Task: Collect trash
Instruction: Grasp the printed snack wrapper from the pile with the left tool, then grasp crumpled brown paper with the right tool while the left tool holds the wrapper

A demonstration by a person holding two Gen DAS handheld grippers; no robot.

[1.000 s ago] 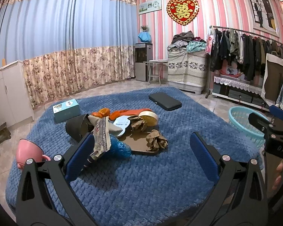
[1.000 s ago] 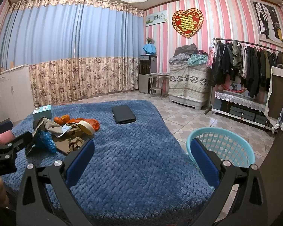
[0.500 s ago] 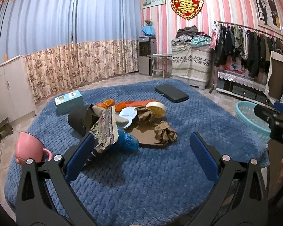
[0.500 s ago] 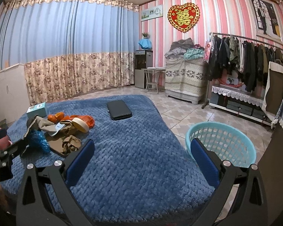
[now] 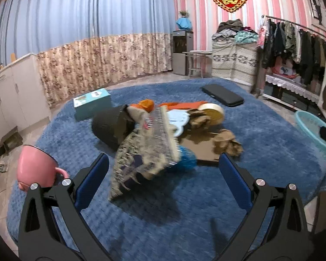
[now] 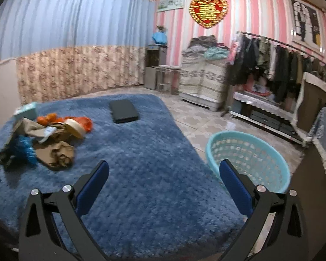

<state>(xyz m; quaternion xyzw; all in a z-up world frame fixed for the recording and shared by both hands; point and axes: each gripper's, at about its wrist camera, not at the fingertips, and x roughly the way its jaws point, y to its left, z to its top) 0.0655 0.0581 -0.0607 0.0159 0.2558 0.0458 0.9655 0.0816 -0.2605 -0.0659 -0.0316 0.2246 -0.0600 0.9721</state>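
The wrapper (image 5: 145, 150) is lying just ahead of the gaping, empty left gripper (image 5: 163, 178), its length running toward it.

Plush, nubby blue blanket (image 6: 154, 152); perforated plastic basket (image 6: 250, 152); crinkly foil wrapper (image 5: 145, 150); glossy pink mug (image 5: 35, 166); matt cardboard (image 5: 201, 150); smooth black case (image 6: 123, 111).
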